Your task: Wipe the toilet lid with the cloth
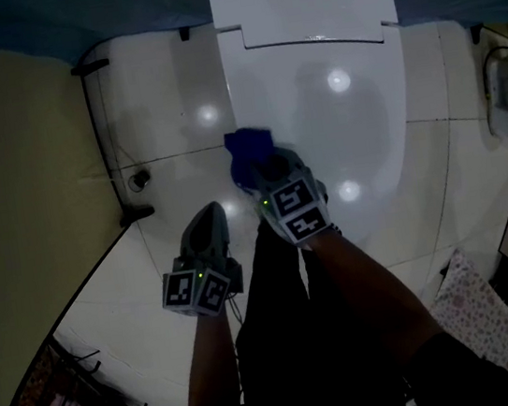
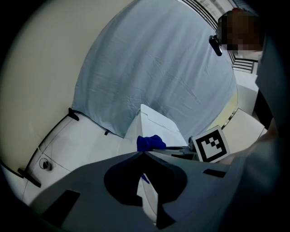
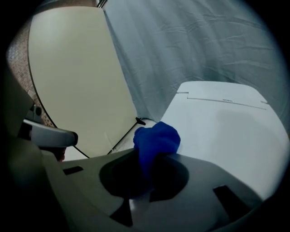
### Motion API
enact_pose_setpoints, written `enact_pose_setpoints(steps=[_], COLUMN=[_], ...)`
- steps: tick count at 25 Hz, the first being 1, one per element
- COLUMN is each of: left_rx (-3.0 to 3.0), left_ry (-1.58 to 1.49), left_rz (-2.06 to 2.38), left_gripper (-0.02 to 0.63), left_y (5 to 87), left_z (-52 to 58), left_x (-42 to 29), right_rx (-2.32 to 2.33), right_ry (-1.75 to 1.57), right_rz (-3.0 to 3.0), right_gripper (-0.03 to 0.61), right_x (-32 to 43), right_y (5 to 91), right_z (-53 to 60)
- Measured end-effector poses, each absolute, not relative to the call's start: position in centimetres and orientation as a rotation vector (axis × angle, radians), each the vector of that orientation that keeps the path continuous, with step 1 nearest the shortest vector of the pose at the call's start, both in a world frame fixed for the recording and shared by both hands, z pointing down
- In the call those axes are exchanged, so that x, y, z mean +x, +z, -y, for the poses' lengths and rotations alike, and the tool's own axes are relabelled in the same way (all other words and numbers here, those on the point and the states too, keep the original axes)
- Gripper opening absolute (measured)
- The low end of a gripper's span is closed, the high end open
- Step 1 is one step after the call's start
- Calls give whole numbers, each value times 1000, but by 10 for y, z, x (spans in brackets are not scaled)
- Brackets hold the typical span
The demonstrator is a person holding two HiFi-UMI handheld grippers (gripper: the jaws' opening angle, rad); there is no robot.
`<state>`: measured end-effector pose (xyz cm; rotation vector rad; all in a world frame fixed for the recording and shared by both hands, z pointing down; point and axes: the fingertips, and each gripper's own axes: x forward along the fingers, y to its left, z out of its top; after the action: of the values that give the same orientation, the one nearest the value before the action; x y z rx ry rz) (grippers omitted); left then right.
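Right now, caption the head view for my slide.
Right gripper holds blue cloth at left edge of toilet lid; left gripper shut, empty.

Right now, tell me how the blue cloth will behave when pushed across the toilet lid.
The blue cloth looks soft and floppy: it bunches into a rounded wad past the jaws of the right gripper. It is probably light, since the wad stands unsupported. The toilet lid is glossy, so the cloth should slide easily but may fold over.
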<state>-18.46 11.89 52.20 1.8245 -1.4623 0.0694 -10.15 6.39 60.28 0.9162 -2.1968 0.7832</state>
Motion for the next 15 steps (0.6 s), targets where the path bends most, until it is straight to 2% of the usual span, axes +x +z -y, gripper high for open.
enact_pose_setpoints(steps=[6, 15], left_rx=[1823, 1834], left_ry=[72, 61], left_rz=[1467, 1442], left_gripper=[-8, -8], left_y=[531, 524], left_z=[-121, -134], left_x=[-172, -120], right_rx=[916, 1088], right_ry=[696, 631], right_rz=[2207, 2108], right_gripper=[55, 57], right_x=[-57, 94], right_y=[603, 602], right_z=[-60, -59])
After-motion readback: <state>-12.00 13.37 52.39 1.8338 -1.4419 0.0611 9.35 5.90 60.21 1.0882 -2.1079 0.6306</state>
